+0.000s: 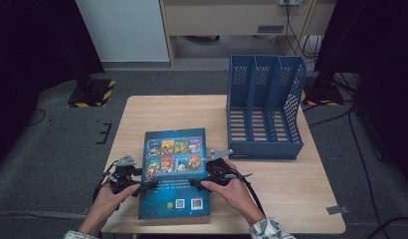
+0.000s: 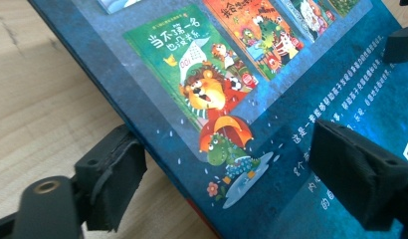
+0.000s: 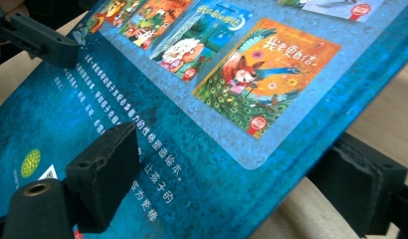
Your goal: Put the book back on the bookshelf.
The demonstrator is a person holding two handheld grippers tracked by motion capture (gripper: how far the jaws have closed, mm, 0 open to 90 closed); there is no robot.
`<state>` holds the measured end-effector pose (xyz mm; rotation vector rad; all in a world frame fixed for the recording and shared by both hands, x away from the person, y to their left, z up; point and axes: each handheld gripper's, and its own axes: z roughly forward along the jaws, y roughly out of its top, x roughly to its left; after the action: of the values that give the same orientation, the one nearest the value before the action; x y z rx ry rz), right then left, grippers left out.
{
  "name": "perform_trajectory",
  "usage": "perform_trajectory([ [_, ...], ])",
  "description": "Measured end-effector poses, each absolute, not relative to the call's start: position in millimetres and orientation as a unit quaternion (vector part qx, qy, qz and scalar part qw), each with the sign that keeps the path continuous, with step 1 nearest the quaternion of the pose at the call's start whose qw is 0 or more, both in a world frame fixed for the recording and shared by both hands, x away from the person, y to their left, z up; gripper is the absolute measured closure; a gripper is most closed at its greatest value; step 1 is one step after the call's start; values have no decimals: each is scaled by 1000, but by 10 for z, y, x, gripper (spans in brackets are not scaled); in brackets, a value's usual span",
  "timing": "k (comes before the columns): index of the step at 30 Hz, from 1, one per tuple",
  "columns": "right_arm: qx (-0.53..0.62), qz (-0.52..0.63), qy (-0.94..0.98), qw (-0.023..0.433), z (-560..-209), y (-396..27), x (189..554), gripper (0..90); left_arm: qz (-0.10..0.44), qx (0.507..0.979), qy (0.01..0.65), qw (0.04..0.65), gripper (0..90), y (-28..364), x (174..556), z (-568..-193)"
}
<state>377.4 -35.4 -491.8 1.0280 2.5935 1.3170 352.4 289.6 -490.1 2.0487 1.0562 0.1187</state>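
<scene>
book: [image 1: 175,174] blue picture book, flat on the bench [image 1: 291,199], near edge
left gripper: [image 1: 142,187] jaws straddle its left edge, not clamped
right gripper: [image 1: 196,183] same on right edge
rack: [image 1: 264,107] blue, far right

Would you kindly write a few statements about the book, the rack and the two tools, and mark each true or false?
1. The book lies flat on the table. True.
2. The blue rack holds several books. False: its slots are empty.
3. The left tool and right tool are at opposite side edges of the book. True.
4. The book stands inside the rack. False: it lies in front of it and to the left, apart.
5. The book's cover is red. False: it is dark blue with small pictures.
</scene>
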Motion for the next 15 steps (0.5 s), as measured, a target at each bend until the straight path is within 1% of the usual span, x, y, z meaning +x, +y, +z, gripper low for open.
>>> perform_trajectory([
  [8,331,428,840,40,-4815,-334,3815,179,66,808,416,412,188,2916,3543,-4824],
  [15,325,432,840,46,-4737,-316,3831,190,90,811,402,415,198,2910,3538,-4727],
])
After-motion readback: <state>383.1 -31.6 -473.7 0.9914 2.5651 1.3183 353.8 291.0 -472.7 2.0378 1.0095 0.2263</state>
